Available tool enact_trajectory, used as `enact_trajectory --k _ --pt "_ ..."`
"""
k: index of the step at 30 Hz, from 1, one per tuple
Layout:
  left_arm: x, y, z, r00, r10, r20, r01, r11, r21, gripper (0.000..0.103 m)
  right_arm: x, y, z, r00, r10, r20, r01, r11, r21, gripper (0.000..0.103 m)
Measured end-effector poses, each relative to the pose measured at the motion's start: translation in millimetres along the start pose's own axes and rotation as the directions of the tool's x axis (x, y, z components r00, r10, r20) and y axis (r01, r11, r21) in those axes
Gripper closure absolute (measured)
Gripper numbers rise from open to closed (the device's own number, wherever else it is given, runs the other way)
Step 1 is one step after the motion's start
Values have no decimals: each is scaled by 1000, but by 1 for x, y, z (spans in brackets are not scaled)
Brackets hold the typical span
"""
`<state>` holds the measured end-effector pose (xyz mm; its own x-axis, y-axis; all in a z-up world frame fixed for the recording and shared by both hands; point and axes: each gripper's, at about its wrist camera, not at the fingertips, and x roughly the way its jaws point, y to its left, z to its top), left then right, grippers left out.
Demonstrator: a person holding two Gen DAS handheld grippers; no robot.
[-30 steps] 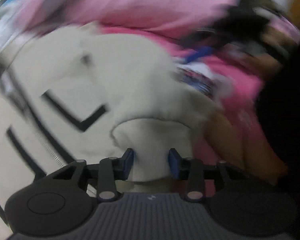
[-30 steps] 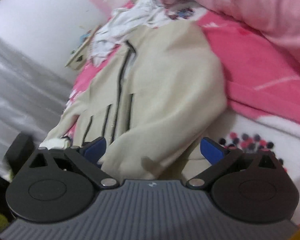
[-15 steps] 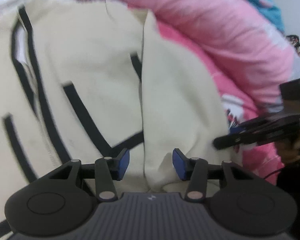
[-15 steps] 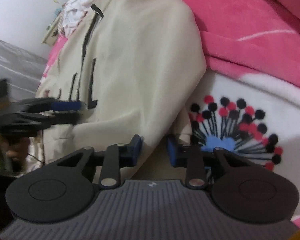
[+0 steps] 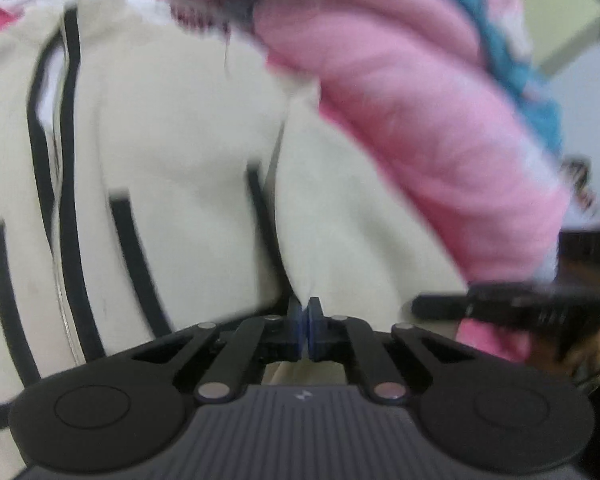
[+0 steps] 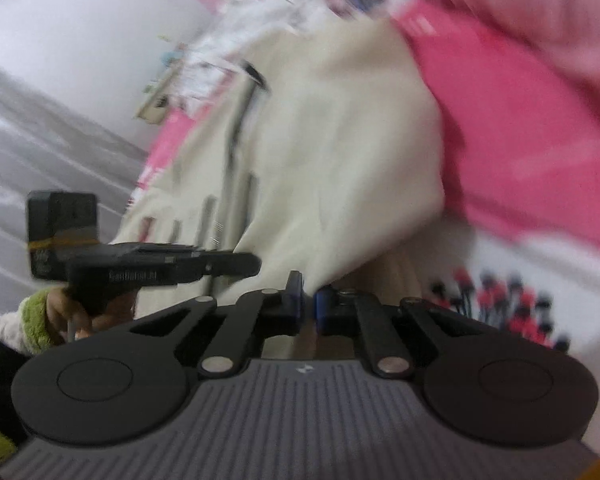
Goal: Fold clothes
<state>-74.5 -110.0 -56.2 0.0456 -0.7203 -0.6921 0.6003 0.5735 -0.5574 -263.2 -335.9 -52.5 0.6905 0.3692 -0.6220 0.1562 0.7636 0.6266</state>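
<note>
A cream zip jacket with black stripes (image 5: 180, 152) lies spread on a pink bed. In the left wrist view my left gripper (image 5: 304, 320) sits at the jacket's near hem, its jaws closing, with the blue pads pressed together on a fold of cream cloth. My right gripper (image 6: 309, 300) is at the jacket's (image 6: 340, 160) near corner, jaws closing, pads pinching the cream edge. Each gripper shows in the other's view: the right one (image 5: 420, 304) at the right, the left one (image 6: 252, 264) at the left, held by a hand in a green cuff (image 6: 36, 312).
A rolled pink quilt (image 5: 420, 140) lies along the jacket's far side with a blue cloth (image 5: 512, 60) behind it. The pink sheet (image 6: 520, 140) has a flower print (image 6: 508, 296) beside my right gripper. Crumpled white clothes (image 6: 260, 20) lie past the collar. Grey floor (image 6: 40, 140) is left of the bed.
Both grippers have gone from open to shut on the jacket's near edge. The left one slid along the hem and rolled upright; the right one stayed at its corner.
</note>
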Motion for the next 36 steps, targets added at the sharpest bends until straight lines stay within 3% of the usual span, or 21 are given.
enact_trajectory --k 4,7,10,13,15,17,19,21,23,24,31,36 --pt "-62 -10 35 990 -82 111 84 996 -20 100 -23 34 37 992 120 40 -116 990 -83 98" --pt "-103 -9 58 987 -87 132 92 995 -35 100 -19 55 64 966 256 -44 -259 963 -78 98" --pt "-123 3 73 994 -17 105 24 998 -60 100 17 68 76 921 349 -170 -355 935 -4 97" --pt "-115 31 77 994 106 40 -102 991 -87 99 65 67 77 902 369 -224 -369 928 44 95" --pt "-92 58 73 986 163 -30 -165 983 -84 96 96 53 73 921 319 -222 -317 947 48 94" --pt "-70 88 63 970 224 -93 -234 966 -113 86 126 31 67 948 206 -242 -195 979 67 92" --pt "-63 109 49 961 251 -115 -267 951 -157 81 146 10 58 954 121 -274 -93 989 113 88" --pt "-67 118 36 971 216 -106 -231 959 -166 76 144 -1 51 951 164 -263 -119 977 179 76" --pt "-76 120 22 982 175 -77 -185 971 -155 57 140 -8 45 949 205 -238 -152 963 222 57" --pt "-79 120 15 984 165 -65 -173 974 -144 54 136 -8 42 952 216 -218 -168 961 220 47" --pt "-81 91 -29 980 194 39 -196 978 71 49 154 11 35 953 237 -187 -210 965 155 37" --pt "-78 58 -52 980 189 59 -198 923 329 38 155 19 27 961 243 -133 -233 969 82 29"
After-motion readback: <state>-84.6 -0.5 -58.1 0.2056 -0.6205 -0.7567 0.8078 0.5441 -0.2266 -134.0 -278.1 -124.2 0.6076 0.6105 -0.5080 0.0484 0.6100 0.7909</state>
